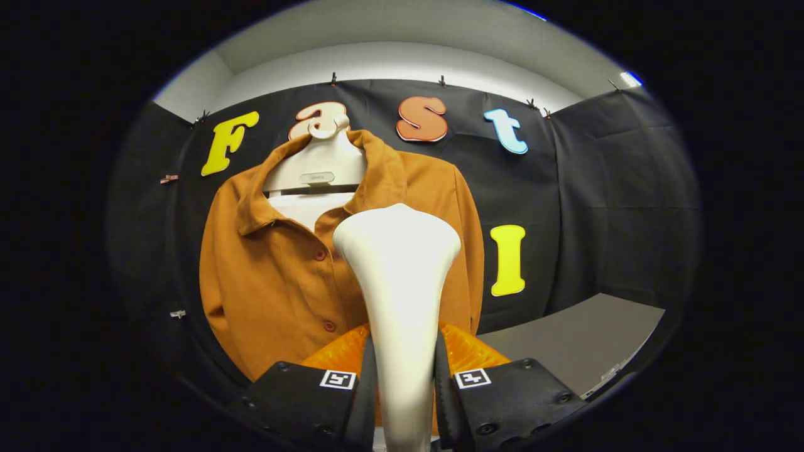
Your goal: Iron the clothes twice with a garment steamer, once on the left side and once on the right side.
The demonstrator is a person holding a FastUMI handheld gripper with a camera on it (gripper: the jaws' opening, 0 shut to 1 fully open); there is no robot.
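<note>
A: Entry, gripper view. What is held by the gripper (404, 376)?

B: The white garment steamer (398, 270) is clamped between the two fingers, which are pressed narrow against its neck on both sides. The head is seen upright, just ahead of the fingers.

A: Any writing that can be read?

B: A small label plate is seen on the hanger (319, 164), too small to be read. Square black-and-white markers (338, 379) are fixed on the finger mounts; no words are carried.

A: Position of the garment?

B: The brown shirt (276, 270) is hung on the hanger against the black wall, beyond the steamer head and overlapped by it on its buttoned front. A grey tabletop (584, 342) is noted beside the shirt.

A: Containers?

B: An orange ribbed part (468, 351) is seen behind the fingers; whether it holds anything cannot be told.
</note>
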